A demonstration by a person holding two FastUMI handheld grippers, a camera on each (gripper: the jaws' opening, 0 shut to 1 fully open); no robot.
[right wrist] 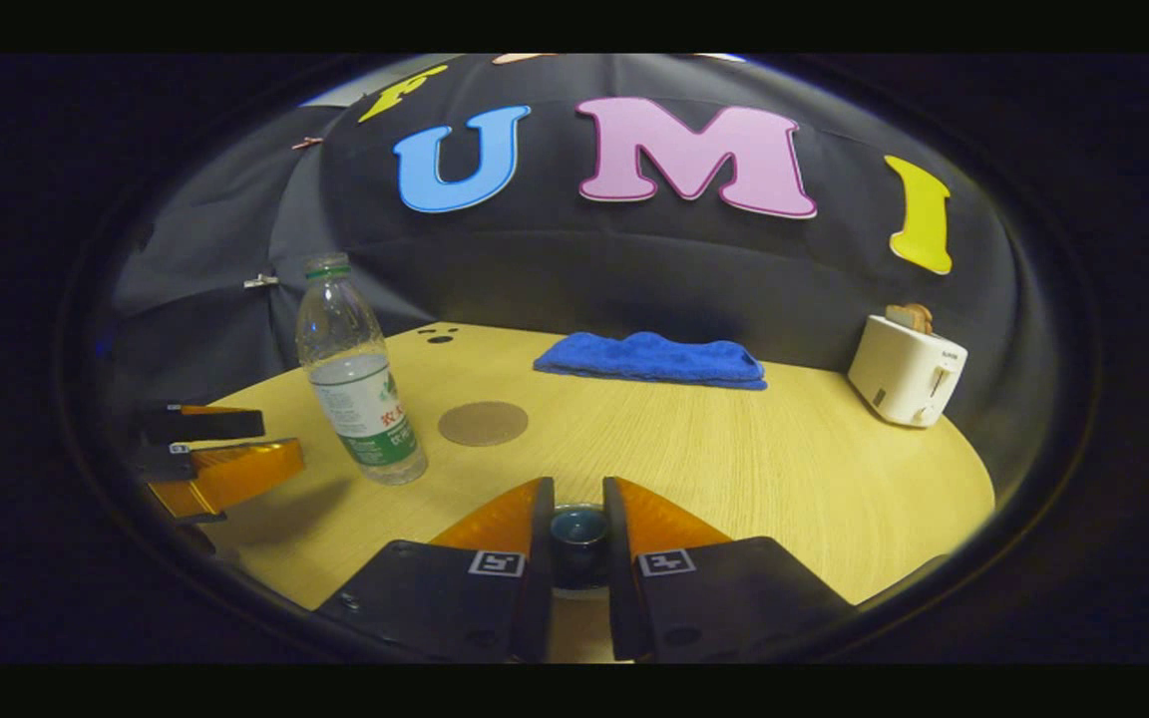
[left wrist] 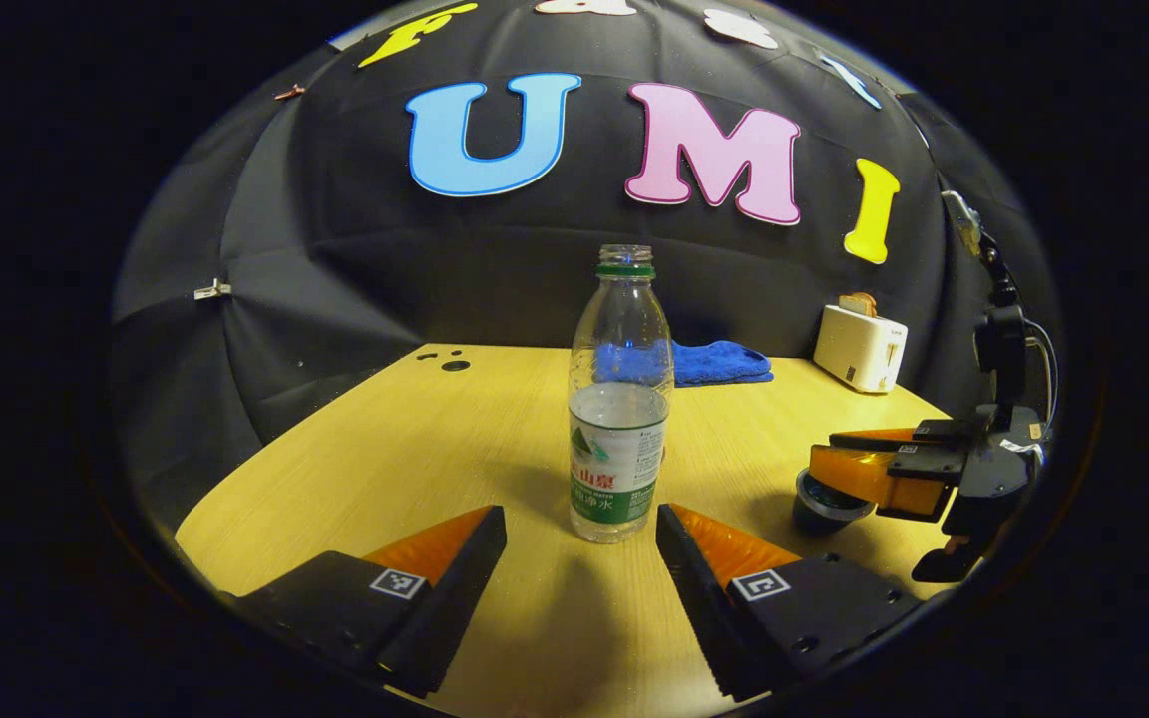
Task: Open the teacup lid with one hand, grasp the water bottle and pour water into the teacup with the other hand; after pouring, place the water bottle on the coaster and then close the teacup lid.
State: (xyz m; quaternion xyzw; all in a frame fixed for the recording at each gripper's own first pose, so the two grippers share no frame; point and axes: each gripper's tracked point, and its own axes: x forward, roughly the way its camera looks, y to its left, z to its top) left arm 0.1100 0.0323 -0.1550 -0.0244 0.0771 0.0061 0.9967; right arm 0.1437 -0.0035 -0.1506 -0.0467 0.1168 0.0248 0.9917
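Note:
A clear water bottle point(left wrist: 619, 429) with a green label stands uncapped and about half full on the wooden table. My left gripper point(left wrist: 579, 514) is open, and the bottle's base stands just beyond its fingertips, a little right of centre. In the right gripper view the bottle point(right wrist: 360, 399) stands left, with the left gripper point(right wrist: 280, 439) beside it. My right gripper point(right wrist: 577, 489) is shut on the dark blue teacup lid point(right wrist: 577, 527), which fills the narrow gap between the fingers. The left gripper view shows the right gripper point(left wrist: 824, 454) over the dark teacup point(left wrist: 827, 507). A round brown coaster point(right wrist: 483, 423) lies right of the bottle.
A folded blue cloth point(right wrist: 649, 359) lies at the back of the table point(right wrist: 784, 469). A white toaster point(right wrist: 906, 369) holding toast stands at the back right. Small dark holes point(right wrist: 440, 337) mark the far left of the tabletop.

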